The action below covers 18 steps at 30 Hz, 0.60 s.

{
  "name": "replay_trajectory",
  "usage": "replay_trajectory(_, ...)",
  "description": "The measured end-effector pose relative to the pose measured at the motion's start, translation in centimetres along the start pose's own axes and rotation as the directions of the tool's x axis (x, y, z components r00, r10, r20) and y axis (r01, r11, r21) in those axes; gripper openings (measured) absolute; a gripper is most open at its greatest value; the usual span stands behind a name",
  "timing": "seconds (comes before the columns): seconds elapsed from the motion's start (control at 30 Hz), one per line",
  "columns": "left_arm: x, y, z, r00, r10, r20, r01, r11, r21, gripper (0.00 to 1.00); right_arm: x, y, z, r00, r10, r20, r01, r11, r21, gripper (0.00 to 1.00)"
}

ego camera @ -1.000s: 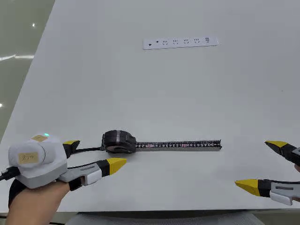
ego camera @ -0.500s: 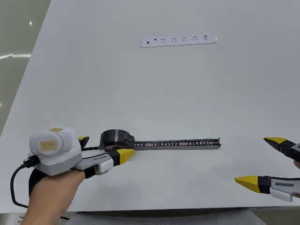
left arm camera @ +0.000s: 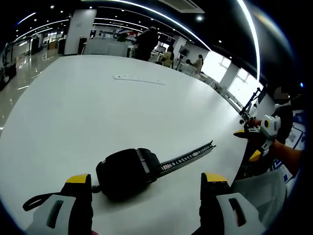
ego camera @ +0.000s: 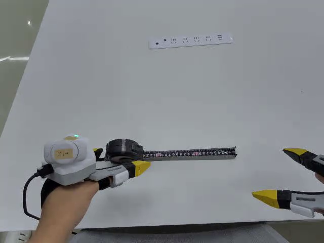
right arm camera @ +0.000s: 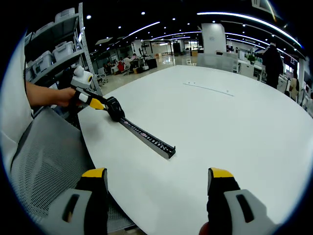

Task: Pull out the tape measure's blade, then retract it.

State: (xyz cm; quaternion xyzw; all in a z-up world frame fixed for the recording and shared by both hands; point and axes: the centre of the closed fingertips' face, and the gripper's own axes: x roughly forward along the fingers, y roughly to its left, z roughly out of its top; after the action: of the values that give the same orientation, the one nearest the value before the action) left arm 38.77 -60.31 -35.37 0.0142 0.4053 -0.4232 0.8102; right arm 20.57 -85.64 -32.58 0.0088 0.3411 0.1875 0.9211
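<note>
1. The tape measure case is located on the white tabletop, low and to the left in the head view. Its blade is drawn out and laid flat (retraction is not yet done).
2. The long axis is set by the blade, which runs from the case toward the right and ends at the end hook.
3. The left gripper is held at the case with its jaws spread. In the left gripper view the case is seen between the two jaw tips and just ahead of them. No pinch is shown.
4. The right gripper is held with its jaws spread and empty. It is positioned well apart from the end hook, to the right of it and nearer the person.
5. The left gripper is judged much the nearer to the case. Any closing of its jaws is expected to fall across the case, crosswise to the blade axis.
</note>
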Motion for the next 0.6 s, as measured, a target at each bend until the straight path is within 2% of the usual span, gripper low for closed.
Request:
replay_trajectory(0.33, 0.26, -0.35, -0.31, 0.9999, -0.007, -0.012, 0.008, 1.000, 0.012, 0.87, 0.15, -0.01, -0.11, 1.0000, 0.004, -0.002, -0.004, 1.000, 0.001, 0.84)
replay_trajectory(0.6, 0.35, -0.52, 0.04, 0.9999, -0.010, -0.006, 0.010, 1.000, 0.013, 0.86, 0.47, 0.01, -0.35, 0.9999, 0.009, -0.006, -0.009, 1.000, -0.002, 0.83)
